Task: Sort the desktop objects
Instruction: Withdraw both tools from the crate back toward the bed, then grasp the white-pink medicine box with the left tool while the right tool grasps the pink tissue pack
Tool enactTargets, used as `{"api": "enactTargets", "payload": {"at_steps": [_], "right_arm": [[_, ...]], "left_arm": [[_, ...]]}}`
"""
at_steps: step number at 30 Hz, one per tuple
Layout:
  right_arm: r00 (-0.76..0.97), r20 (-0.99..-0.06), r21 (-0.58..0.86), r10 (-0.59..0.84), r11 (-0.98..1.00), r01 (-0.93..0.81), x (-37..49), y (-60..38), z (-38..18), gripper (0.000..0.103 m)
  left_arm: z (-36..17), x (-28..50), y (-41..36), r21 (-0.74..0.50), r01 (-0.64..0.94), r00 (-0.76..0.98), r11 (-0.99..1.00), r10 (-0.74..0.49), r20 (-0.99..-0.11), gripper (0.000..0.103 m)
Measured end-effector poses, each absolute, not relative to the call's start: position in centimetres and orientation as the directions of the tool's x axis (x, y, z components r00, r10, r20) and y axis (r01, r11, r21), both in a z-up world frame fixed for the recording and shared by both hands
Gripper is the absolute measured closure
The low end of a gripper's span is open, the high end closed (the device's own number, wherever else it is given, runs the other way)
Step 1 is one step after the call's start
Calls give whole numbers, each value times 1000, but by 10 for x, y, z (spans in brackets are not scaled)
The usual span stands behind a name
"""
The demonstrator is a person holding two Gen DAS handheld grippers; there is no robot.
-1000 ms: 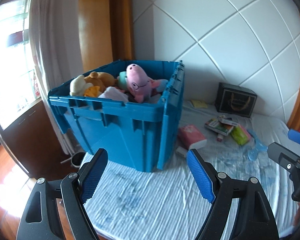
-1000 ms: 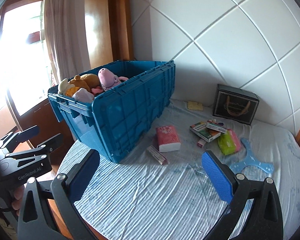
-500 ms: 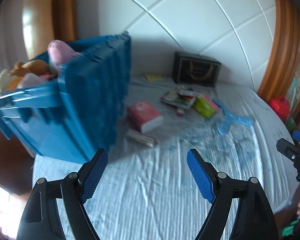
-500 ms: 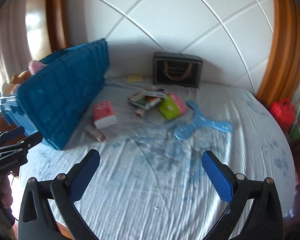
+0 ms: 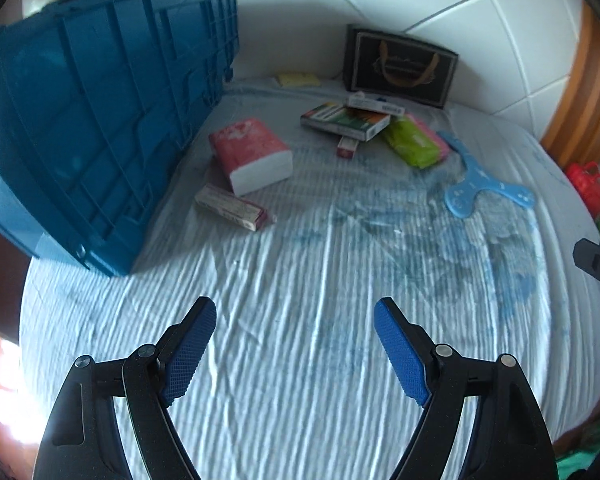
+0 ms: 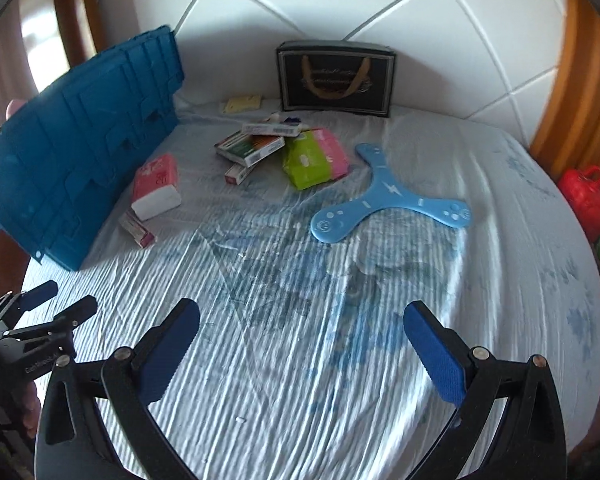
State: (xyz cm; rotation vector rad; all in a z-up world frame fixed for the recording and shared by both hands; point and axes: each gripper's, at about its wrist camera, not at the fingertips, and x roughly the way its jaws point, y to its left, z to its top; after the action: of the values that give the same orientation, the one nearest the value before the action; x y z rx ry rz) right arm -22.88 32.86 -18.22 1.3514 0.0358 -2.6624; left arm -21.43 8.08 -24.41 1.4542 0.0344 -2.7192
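- Here, the left gripper hangs at the bottom of the frame, jaws wide apart over bare sheet.
- The right gripper likewise gapes, nothing between its pads.
- A blue crate fills the upper left.
- Tissue pack, boxes, green packet and blue boomerang lie mid-frame.

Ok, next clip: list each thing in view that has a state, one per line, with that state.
left gripper: open, empty, above the cloth
right gripper: open, empty, above the cloth
blue crate: standing at the left on the table; inside hidden
pink tissue pack: lying flat beside the crate
blue boomerang: lying flat
black gift box: upright against the wall
green wipes pack: lying among the small boxes
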Motion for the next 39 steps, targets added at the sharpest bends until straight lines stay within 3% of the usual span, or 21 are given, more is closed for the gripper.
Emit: {"api": "enactTargets", "payload": {"at_steps": [7, 25, 29, 30, 31, 33, 39], "right_arm": [[-511, -833, 54, -212, -951, 306, -283, 310, -213, 0], [-428, -829, 107, -359, -854, 510, -426, 252, -287, 0], [-403, -830, 132, -385, -838, 529, -447, 249, -304, 0], [-393, -831, 143, -394, -834, 533, -451, 248, -309, 0], [-387, -833, 147, -396, -832, 535, -454, 247, -313, 0], [-374, -838, 152, -398, -827, 541, -459, 243, -321, 0], [-352, -828, 186, -436, -806, 561, -460, 219, -326, 0]], "left_arm": [[-264, -233, 63, 21, 300, -534, -954, -186, -825, 21], [-336, -358, 52, -22, 626, -445, -780, -334, -831, 21], [-361, -380, 50, 18, 673, -392, -739, -377, -839, 21], [-367, -384, 50, 29, 682, -376, -731, -384, -843, 26], [-372, -385, 49, 24, 689, -378, -725, -387, -841, 44], [-374, -380, 49, 2, 697, -410, -718, -400, -820, 67], [-376, -349, 37, -15, 709, -421, -705, -405, -812, 71]]}}
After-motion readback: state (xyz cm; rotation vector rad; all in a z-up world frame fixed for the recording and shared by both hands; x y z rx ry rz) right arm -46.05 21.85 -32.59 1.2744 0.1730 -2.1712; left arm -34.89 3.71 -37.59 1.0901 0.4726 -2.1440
